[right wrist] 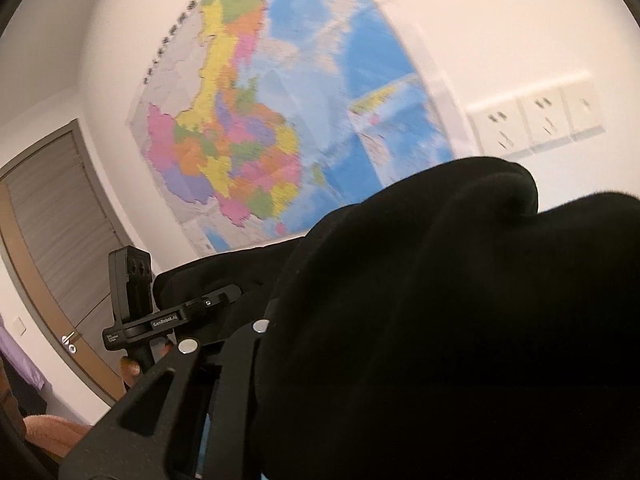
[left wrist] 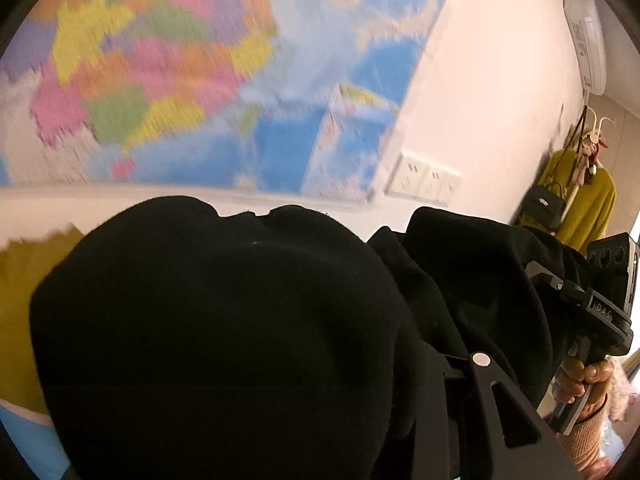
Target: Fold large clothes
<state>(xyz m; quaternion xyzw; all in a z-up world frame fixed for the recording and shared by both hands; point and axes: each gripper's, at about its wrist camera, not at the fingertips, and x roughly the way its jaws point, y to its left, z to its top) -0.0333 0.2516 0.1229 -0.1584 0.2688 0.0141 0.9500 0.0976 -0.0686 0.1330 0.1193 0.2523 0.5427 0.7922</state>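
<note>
A black garment (left wrist: 224, 320) hangs bunched in the air before a wall map (left wrist: 192, 80), clamped in both the left gripper (right wrist: 208, 304) and right gripper (left wrist: 560, 288). The lift-and-spread step appears underway; next comes laying it flat.

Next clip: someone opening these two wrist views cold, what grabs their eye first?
A bulky black garment fills the lower half of both wrist views, bunched over each gripper so the jaws are hidden. Behind it, a large, brightly coloured wall map spreads across the white wall, with a row of white sockets to its right. At the right edge of the left wrist view, a mustard-yellow top hangs on a coat stand.
</note>
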